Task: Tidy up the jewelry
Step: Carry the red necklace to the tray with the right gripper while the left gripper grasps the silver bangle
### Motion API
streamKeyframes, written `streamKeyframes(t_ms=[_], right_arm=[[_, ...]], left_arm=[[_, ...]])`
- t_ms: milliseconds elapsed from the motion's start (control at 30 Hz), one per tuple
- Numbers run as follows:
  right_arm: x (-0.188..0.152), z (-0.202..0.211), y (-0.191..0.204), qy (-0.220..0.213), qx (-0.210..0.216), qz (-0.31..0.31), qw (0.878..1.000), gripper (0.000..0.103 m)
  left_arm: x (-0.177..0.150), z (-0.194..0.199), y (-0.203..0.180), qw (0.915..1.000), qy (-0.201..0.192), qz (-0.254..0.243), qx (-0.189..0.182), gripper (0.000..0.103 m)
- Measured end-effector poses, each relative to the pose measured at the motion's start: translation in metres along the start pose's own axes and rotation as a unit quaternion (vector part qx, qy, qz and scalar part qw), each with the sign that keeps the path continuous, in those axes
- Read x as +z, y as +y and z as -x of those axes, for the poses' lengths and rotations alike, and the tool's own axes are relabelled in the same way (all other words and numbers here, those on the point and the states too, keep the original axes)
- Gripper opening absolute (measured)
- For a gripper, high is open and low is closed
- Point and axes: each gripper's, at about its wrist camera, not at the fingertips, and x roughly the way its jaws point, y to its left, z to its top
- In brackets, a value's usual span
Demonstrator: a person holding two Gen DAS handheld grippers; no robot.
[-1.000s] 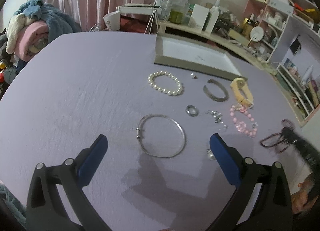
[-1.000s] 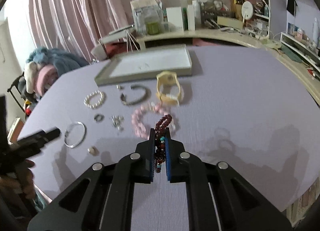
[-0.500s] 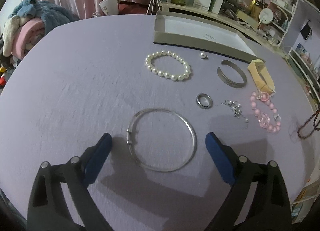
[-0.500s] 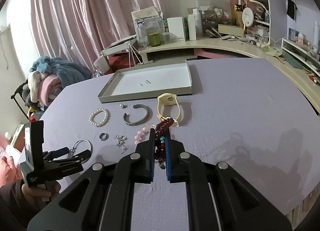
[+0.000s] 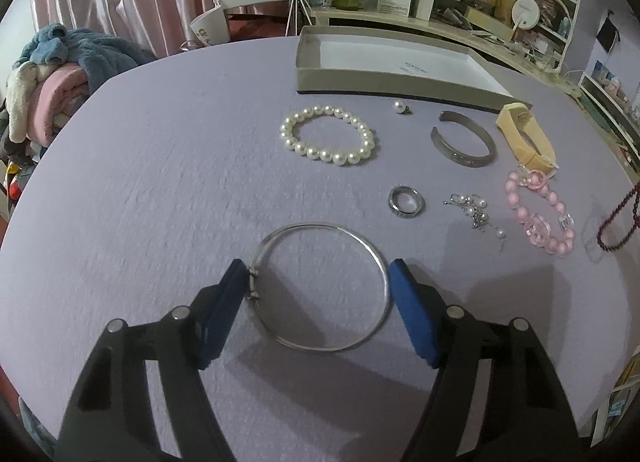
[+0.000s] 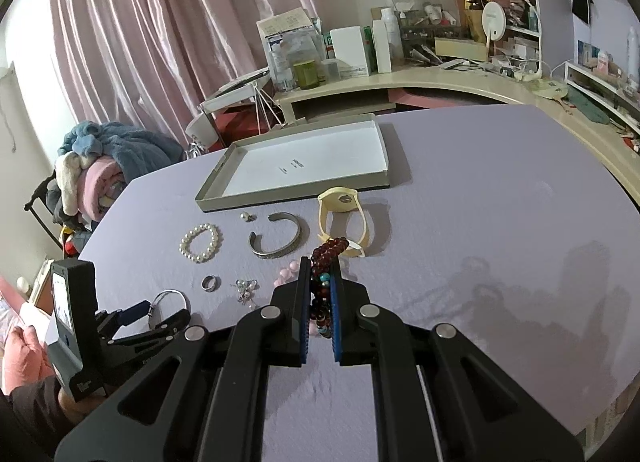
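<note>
Down on the lilac desk [image 5: 140,190], the left hand-held gripper [image 5: 316,282] has its blue pads either side of the thin silver bangle [image 5: 320,288]; its jaws have just been closing, the left pad at the bangle's clasp and the right pad just beside the wire, though whether they press on it cannot be told. The bangle lies flat near the desk's near edge. The right hand-held gripper [image 6: 320,294] is clamped together on a dark red bead bracelet [image 6: 326,262], which hangs between its pads above the desk.

Beyond the bangle lie a silver ring [image 5: 406,202] and a small heap of silver earrings [image 5: 476,214], with a pink bead bracelet [image 5: 540,214] toward the right edge. Farther back are a pearl bracelet [image 5: 328,136], a single pearl stud [image 5: 400,107], an open silver cuff [image 5: 464,140] and a cream watch band [image 5: 528,134]. Behind these, toward the far edge, sits a shallow grey box lid [image 5: 380,80] with a white inside, holding nothing. A person's hand [image 6: 24,346] in a sleeve grips the left tool at the desk's left edge
</note>
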Motion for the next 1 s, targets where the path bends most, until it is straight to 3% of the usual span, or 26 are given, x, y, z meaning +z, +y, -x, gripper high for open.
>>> streamKeyframes(t_ms=[267,500,767,1000], right_arm=[[0.02,0.002,0.006,-0.021,0.015,0.004,1.0,0.009],[0.048,-0.002,0.011,-0.039,0.032,0.009,0.999,0.009],[0.088,-0.01,0.017,-0.067,0.037,0.033,0.997,0.009],[0.141,-0.034,0.015,-0.076,0.048,0.03,0.996,0.009]], left_arm=[[0.009,0.01,0.018,0.9994,-0.008,0.029,-0.015,0.072],[0.038,0.036,0.034,0.9982,-0.038,0.039,-0.026,0.072],[0.096,0.065,0.035,0.9952,-0.087,0.026,-0.037,0.072],[0.172,0.069,0.024,0.9902,-0.124,0.014,-0.062,0.072]])
